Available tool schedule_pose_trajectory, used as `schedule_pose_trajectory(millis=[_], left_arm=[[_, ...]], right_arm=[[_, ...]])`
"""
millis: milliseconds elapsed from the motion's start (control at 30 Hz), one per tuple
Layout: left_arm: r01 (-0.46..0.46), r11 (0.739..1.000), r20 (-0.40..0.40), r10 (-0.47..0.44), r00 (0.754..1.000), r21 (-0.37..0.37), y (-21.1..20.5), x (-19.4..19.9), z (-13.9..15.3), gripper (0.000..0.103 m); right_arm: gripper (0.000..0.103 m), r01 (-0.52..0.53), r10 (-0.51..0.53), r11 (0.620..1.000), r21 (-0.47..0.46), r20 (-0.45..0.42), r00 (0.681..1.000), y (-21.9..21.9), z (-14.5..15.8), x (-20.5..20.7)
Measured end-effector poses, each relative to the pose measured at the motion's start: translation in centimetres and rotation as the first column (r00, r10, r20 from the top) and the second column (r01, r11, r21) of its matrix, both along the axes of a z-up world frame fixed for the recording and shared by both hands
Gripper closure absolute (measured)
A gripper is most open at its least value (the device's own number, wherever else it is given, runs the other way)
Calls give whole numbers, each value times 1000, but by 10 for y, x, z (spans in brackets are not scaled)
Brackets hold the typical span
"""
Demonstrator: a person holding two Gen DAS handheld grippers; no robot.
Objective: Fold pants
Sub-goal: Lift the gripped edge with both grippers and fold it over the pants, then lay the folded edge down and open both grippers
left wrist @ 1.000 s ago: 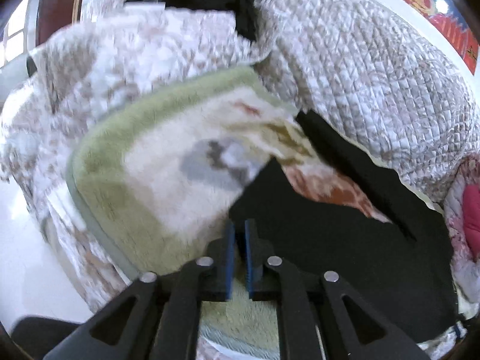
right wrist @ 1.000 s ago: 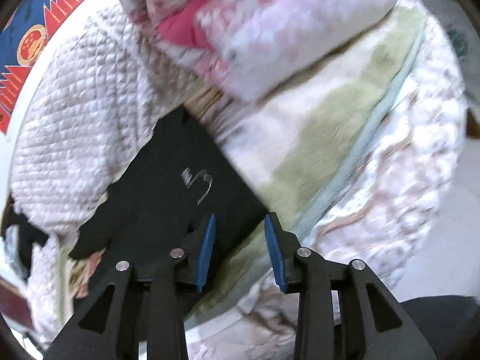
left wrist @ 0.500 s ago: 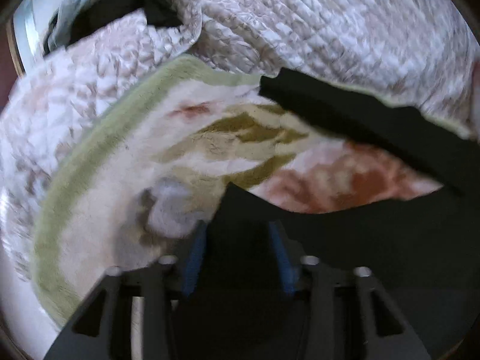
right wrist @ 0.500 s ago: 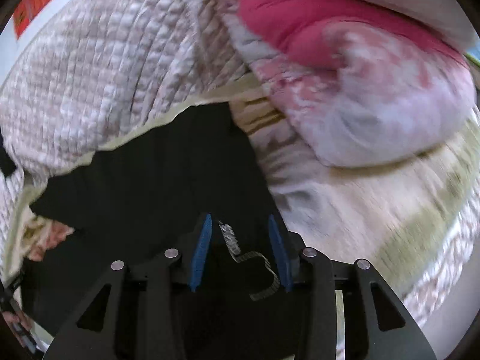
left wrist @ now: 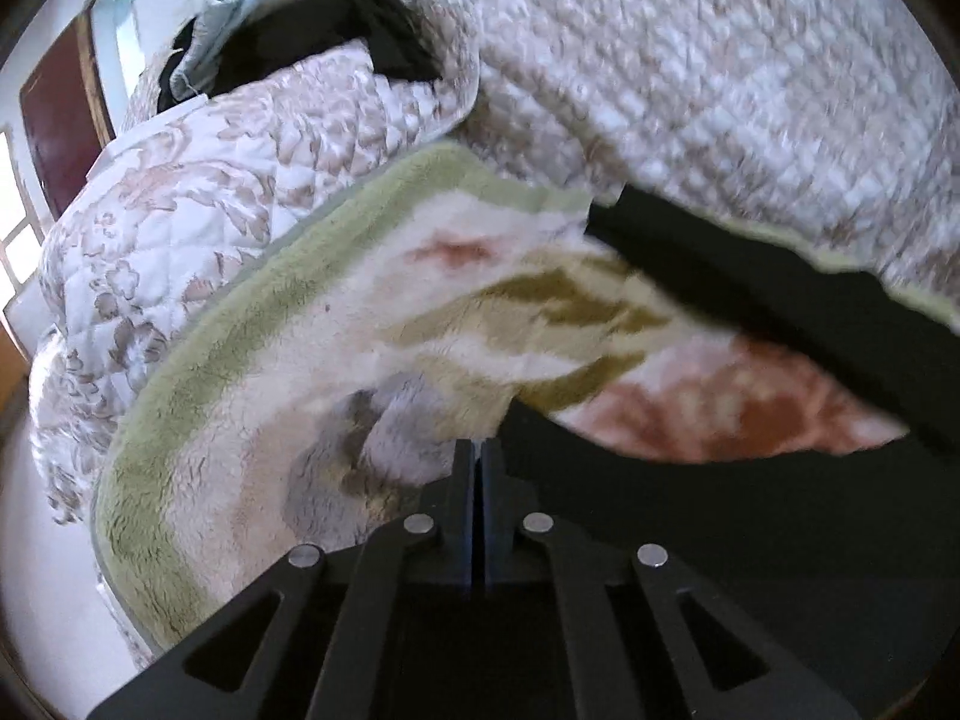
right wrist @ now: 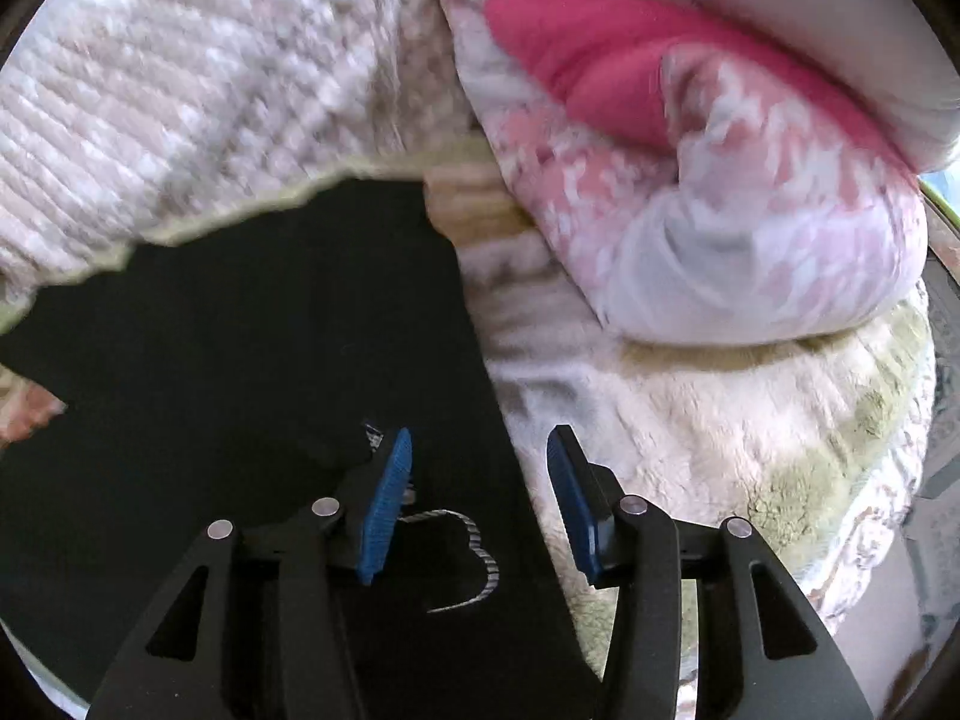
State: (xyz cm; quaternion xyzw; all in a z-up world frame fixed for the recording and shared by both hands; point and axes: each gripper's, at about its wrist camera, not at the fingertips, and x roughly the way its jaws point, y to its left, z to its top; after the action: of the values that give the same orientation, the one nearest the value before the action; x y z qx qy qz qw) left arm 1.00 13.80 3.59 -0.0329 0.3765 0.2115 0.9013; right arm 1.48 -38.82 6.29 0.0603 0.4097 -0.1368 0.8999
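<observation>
Black pants (left wrist: pixel 690 498) lie spread on a fleece blanket with a green border (left wrist: pixel 252 324). In the left wrist view one leg (left wrist: pixel 750 276) runs along the far side and the near leg's end lies by my left gripper (left wrist: pixel 477 462), whose jaws are closed together at the hem corner; whether cloth sits between them is hidden. In the right wrist view the pants (right wrist: pixel 270 330) fill the left half, with a striped drawstring (right wrist: pixel 474 546) on top. My right gripper (right wrist: pixel 480 480) is open, straddling the pants' right edge at the waist.
A quilted beige cover (left wrist: pixel 720 72) rises behind the blanket. A pink and white folded duvet (right wrist: pixel 690 150) lies at the right. Dark and light-blue clothes (left wrist: pixel 312 18) are piled at the far left. A floral quilt (left wrist: pixel 180 192) hangs over the left edge.
My left gripper opened over the pant leg end half a second ago and has now closed at its corner. My right gripper stayed open and moved onto the waist.
</observation>
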Motion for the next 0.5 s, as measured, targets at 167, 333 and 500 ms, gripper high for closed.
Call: schedule_pose_trajectory(millis=[167, 333, 500], left_arm=[[94, 993, 99, -86, 991, -77, -22, -12, 24, 95], [292, 941, 88, -281, 956, -173, -72, -10, 15, 75], [364, 908, 3, -372, 928, -208, -99, 0, -15, 75]], right_arm=[[56, -184, 182, 983, -1, 128, 975, 46, 16, -8], [60, -352, 349, 934, 57, 53, 935, 96, -10, 3], [62, -390, 391, 920, 32, -66, 918, 115, -39, 14]])
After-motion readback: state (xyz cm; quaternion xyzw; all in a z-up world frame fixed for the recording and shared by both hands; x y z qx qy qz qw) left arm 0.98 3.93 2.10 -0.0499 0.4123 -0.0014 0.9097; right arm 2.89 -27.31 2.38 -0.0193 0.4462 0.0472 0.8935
